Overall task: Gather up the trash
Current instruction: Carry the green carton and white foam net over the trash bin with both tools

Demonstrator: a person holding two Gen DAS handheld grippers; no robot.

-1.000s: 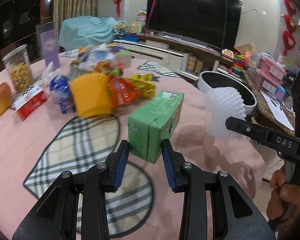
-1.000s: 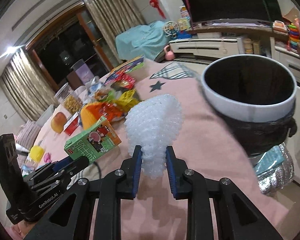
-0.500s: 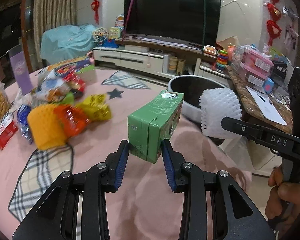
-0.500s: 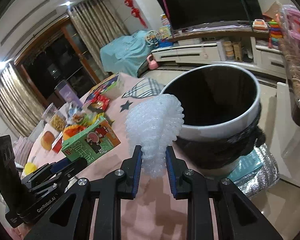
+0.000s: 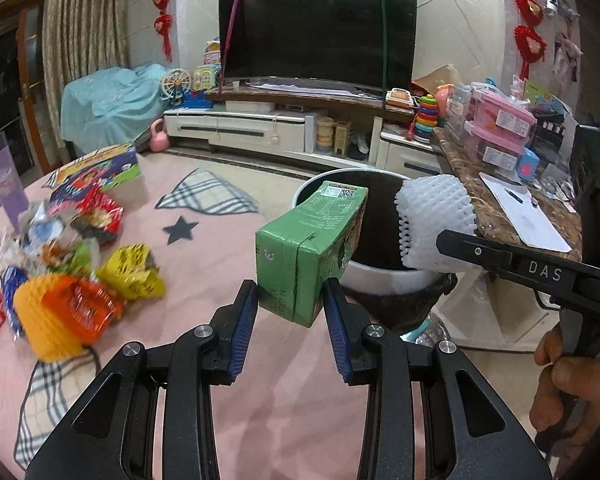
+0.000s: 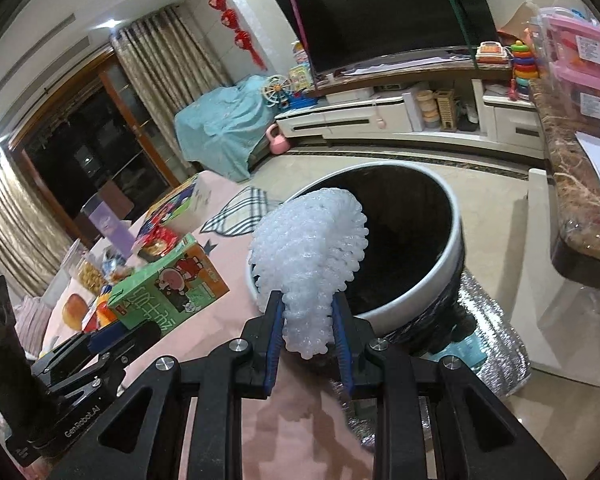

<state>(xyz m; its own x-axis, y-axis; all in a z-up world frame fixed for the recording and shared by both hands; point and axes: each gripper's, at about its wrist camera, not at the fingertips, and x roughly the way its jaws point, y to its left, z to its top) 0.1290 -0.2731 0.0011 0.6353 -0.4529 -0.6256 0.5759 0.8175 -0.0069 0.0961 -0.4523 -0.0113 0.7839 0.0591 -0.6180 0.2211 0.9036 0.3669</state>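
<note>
Carton first: through your left wrist camera, the left gripper (image 5: 290, 308) clamps the green carton (image 5: 310, 250) by its lower end, the far end raised just over the near rim of the trash bin (image 5: 384, 278), while wrappers (image 5: 80, 304) lie on the pink tablecloth (image 5: 228, 248) (more rubbish to fetch). Through the right wrist camera, your right gripper (image 6: 307, 322) pinches the white foam net (image 6: 310, 250) narrowly, its top over the bin's dark mouth. Release early and the carton could clip the rim and tumble onto the floor; the springy net might cling to a pad.
</note>
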